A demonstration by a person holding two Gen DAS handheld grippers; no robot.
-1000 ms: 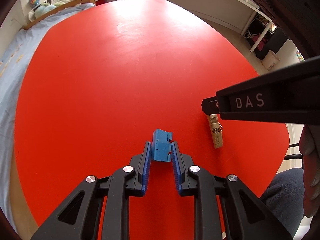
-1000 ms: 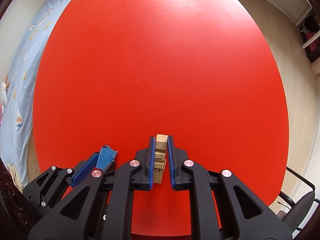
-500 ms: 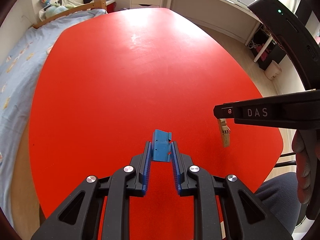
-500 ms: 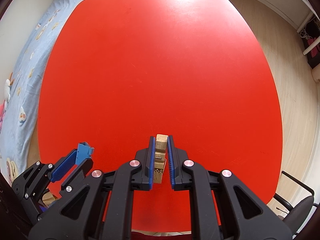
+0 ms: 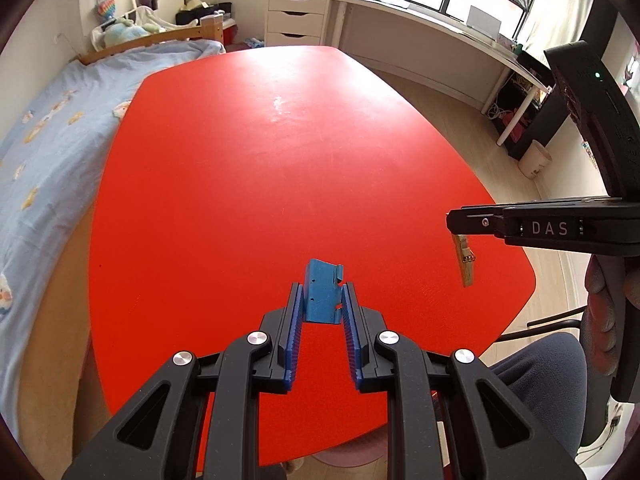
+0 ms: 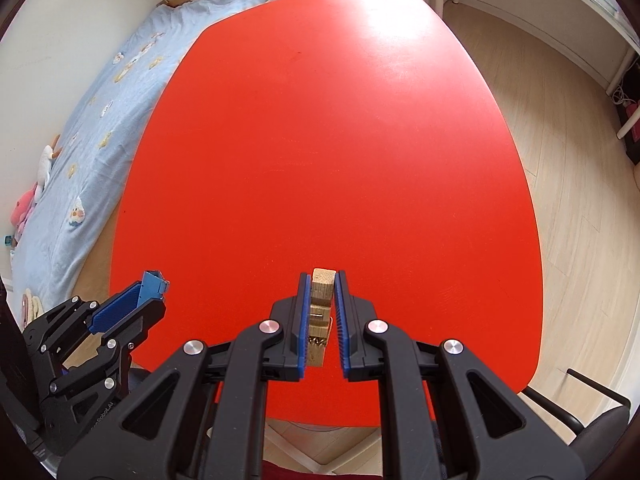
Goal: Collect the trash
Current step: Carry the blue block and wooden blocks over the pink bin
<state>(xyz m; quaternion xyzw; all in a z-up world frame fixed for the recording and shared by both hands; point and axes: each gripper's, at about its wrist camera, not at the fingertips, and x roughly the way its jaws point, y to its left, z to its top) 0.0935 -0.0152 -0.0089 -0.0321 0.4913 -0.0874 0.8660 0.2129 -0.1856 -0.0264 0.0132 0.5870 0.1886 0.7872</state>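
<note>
My left gripper (image 5: 322, 288) is shut on a small blue plastic piece (image 5: 322, 298), held above the near part of the red table (image 5: 248, 168). My right gripper (image 6: 323, 278) is shut on a wooden clothespin (image 6: 320, 312) with a metal spring, also held clear of the table. In the left wrist view the right gripper (image 5: 460, 220) comes in from the right with the clothespin (image 5: 465, 260) hanging below it. In the right wrist view the left gripper (image 6: 146, 292) sits at lower left with the blue piece (image 6: 153, 286) in it.
A bed with a light blue cover (image 5: 48, 140) runs along the table's left side. A white drawer unit (image 5: 298, 12) and a long white desk (image 5: 420, 36) stand at the far wall. A small white bin (image 5: 534, 158) sits on the floor at right. A black chair (image 6: 592, 420) is near.
Both grippers have risen and pulled back from the table with the blue piece and the clothespin still held; the table looks smaller and more of the room shows.
</note>
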